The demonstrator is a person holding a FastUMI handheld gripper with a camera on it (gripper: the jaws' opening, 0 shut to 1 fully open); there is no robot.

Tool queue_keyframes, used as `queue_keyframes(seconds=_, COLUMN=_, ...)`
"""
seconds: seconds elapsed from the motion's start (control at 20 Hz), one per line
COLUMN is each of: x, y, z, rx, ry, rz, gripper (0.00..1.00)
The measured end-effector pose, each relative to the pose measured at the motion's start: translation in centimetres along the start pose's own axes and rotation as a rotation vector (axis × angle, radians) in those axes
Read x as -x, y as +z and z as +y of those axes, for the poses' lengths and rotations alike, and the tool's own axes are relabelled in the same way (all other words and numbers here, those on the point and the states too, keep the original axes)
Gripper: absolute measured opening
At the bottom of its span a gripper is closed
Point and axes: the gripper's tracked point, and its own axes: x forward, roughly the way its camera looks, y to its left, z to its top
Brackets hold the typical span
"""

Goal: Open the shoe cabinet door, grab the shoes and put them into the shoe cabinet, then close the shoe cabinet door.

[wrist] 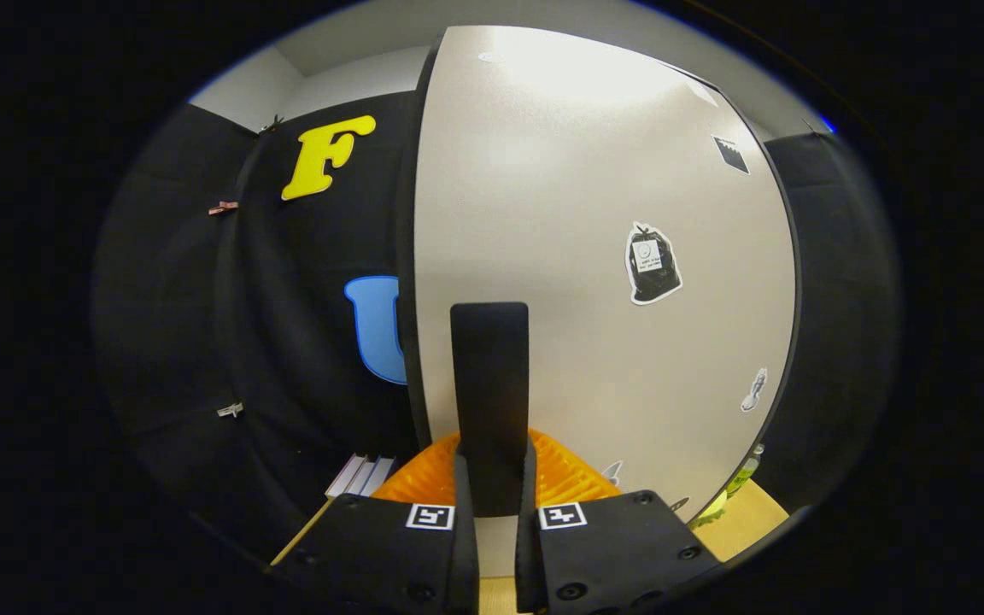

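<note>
A pale cabinet door (594,213) stands close in front of me, with a dark edge down its left side and a few stickers on its face. An upright black handle (489,376) is fixed low on the door. My gripper (492,474) is shut on the lower part of this handle. One ribbed finger (419,480) presses on each side of it. The door looks turned at an angle to the black booth wall on its left. I cannot see inside the cabinet, and I see no shoes.
A small stack of flat white things (361,474) lies low on the left, by the wall. A yellow-green object (735,487) peeks out under the door's right edge, on a wooden surface (752,521). Clips (223,207) hold the black cloth wall.
</note>
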Motion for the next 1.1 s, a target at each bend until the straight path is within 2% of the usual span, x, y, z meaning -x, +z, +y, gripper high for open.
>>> queue_keyframes(seconds=0.4, x=6.8, y=0.1, z=-1.9, rx=0.015, ry=0.082, rz=0.013, gripper=0.21)
queue_keyframes(seconds=0.8, x=16.3, y=-0.5, z=-9.1, rx=0.029, ry=0.167, rz=0.037, gripper=0.20)
queue_keyframes(seconds=1.1, x=21.5, y=-0.5, z=-15.7, rx=0.046, ry=0.173, rz=0.046, gripper=0.20)
